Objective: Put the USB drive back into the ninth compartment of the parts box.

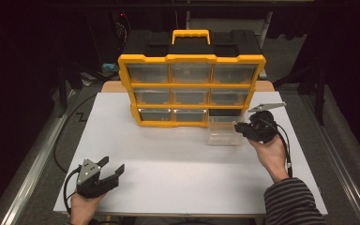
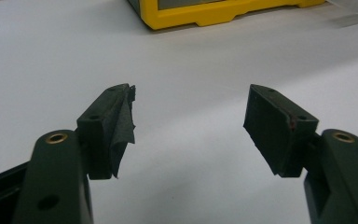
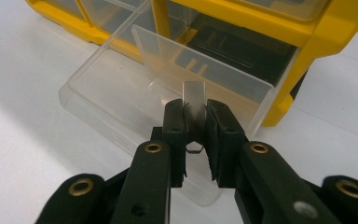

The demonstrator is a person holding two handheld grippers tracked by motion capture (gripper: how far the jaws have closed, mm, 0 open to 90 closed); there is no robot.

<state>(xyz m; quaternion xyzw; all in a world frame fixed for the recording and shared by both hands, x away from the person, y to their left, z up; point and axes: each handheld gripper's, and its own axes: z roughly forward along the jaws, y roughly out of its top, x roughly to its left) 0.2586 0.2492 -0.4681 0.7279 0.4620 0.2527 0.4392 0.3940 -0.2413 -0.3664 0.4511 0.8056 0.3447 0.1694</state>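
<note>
Two handheld grippers over a white table [image 1: 178, 159]; yellow-and-black organizer [image 1: 191, 89] with clear drawers stands upright at the far middle of the table, black case with yellow handle [image 1: 191, 35] on top of it; bottom-right slot of the organizer is vacant, dark inside in the right gripper view; clear drawer [image 1: 225, 133] sits pulled out in front of that slot, resting on the table, rear end near the opening; right gripper [image 1: 242, 127] held by the right hand [image 1: 273, 152], striped sleeve [image 1: 293, 204] at bottom right, grey three-cornered plate on top; in the right gripper view the right gripper's jaws are closed tight on the drawer's small clear front tab [image 3: 194, 103], pads pressing it from both sides, tab sticking up between them; drawer looks empty, transparent walls, front lip nearest the camera; left gripper [image 1: 112, 167] held by the left hand [image 1: 83, 206] at the near-left of the table, well apart from the organizer and the drawer, jaws spread wide with nothing between them; left gripper view shows bare white tabletop between the pads, left pad [image 2: 121, 126] with frayed black tape peeling at its edge, organizer's yellow base at the top; cable trails from each gripper.
</note>
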